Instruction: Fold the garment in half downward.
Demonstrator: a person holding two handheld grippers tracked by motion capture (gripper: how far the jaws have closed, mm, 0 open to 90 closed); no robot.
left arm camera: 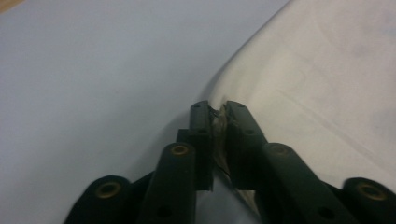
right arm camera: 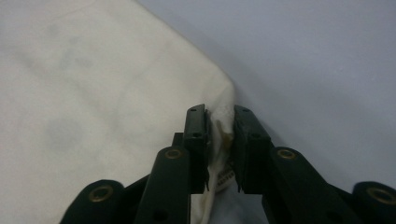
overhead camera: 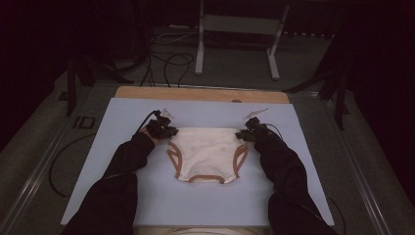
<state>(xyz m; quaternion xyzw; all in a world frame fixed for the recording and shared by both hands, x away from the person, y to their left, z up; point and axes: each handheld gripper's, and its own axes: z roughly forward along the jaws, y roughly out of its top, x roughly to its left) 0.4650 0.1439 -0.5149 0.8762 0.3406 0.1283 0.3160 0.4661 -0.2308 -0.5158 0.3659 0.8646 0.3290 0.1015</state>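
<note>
Here two claws, left [overhead camera: 169, 131] and right [overhead camera: 243, 135], each pinch one cream garment [overhead camera: 208, 152], seemingly underpants.

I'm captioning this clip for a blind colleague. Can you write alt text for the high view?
Cream underwear with tan trim lies flat on a pale blue mat. The left gripper and right gripper, held by a person in dark sleeves, each pinch one far corner of it.
</note>
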